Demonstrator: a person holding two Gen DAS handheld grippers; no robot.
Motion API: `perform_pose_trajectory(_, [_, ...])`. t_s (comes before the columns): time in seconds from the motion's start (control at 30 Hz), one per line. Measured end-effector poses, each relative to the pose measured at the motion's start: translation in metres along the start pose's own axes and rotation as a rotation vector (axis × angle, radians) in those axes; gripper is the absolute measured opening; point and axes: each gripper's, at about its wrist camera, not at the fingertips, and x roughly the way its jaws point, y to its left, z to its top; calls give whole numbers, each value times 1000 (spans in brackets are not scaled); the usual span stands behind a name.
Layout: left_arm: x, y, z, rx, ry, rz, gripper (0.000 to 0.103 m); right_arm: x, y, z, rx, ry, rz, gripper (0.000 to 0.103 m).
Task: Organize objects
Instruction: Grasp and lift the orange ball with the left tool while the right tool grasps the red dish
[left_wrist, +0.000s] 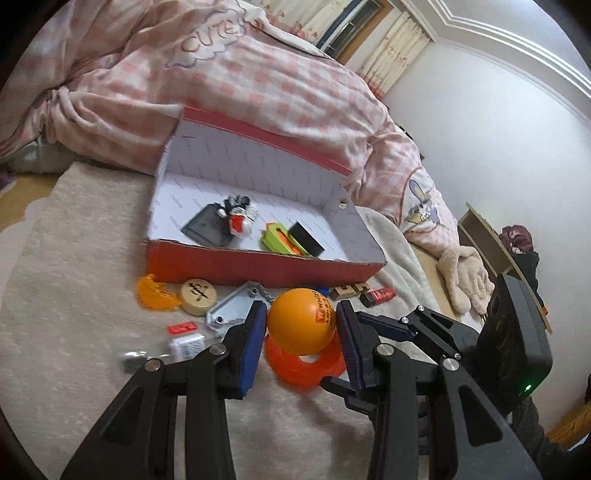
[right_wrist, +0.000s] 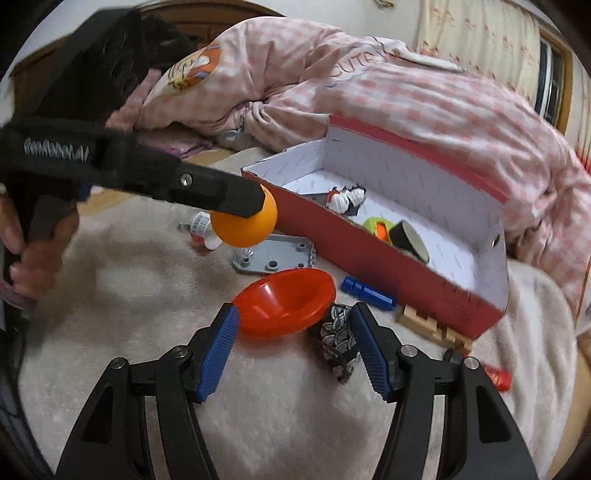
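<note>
Holding the smooth orange ball with printed lettering (left_wrist: 302, 320) between its two blue-padded fingers, the left tool (left_wrist: 301, 325) is clamped on it at the ball's widest part, one pad on each side, which keeps a round, slippery thing from squirting out. In the right wrist view the ball (right_wrist: 243, 225) hangs clear of the fluffy beige rug (right_wrist: 110, 295), just short of the near wall of the open red cardboard box with white lining (right_wrist: 388, 258), so I judge it is being carried there to join what the box already holds: a dark grey flat case (left_wrist: 207, 225), a small black, white and red figure (left_wrist: 238, 214), a lime-green and orange gadget (left_wrist: 280, 238) and a black block (left_wrist: 306, 238).

The right tool (right_wrist: 291, 332) stands with its jaws apart around the translucent red-orange plastic funnel (right_wrist: 284, 302), which lies on its side on the rug; its left pad sits at the funnel's rim, while the right pad looks apart from it, nearer a dark patterned cloth pouch (right_wrist: 338, 339). Nothing is gripped yet. A thin, curved rim could slip or flex under a squeeze.

Loose on the rug before the box lie a grey studded plate (right_wrist: 275, 254), a blue plastic cylinder (right_wrist: 367, 293), a notched wooden puzzle block (right_wrist: 432, 325), a round wooden disc with a dollar mark (left_wrist: 198, 293) and a small red tube (left_wrist: 378, 295), so much sorting looks left.
</note>
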Motion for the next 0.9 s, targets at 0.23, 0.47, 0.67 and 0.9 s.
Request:
perform_pose_trajectory(0.23, [-5, 13, -2, -19, 9, 10, 38, 11, 4, 4, -62, 24, 2, 78])
perform_pose_trajectory(0.47, [-10, 19, 1, -24, 1, 6, 38, 24, 13, 2, -120, 72, -20, 100])
perform_pose_trajectory(0.67, [-9, 18, 0, -17, 8, 12, 38, 30, 13, 6, -124, 71, -67, 102])
perform_pose_trajectory(0.9, [-3, 19, -3, -21, 21, 29, 39, 34, 11, 8, -126, 79, -168, 34])
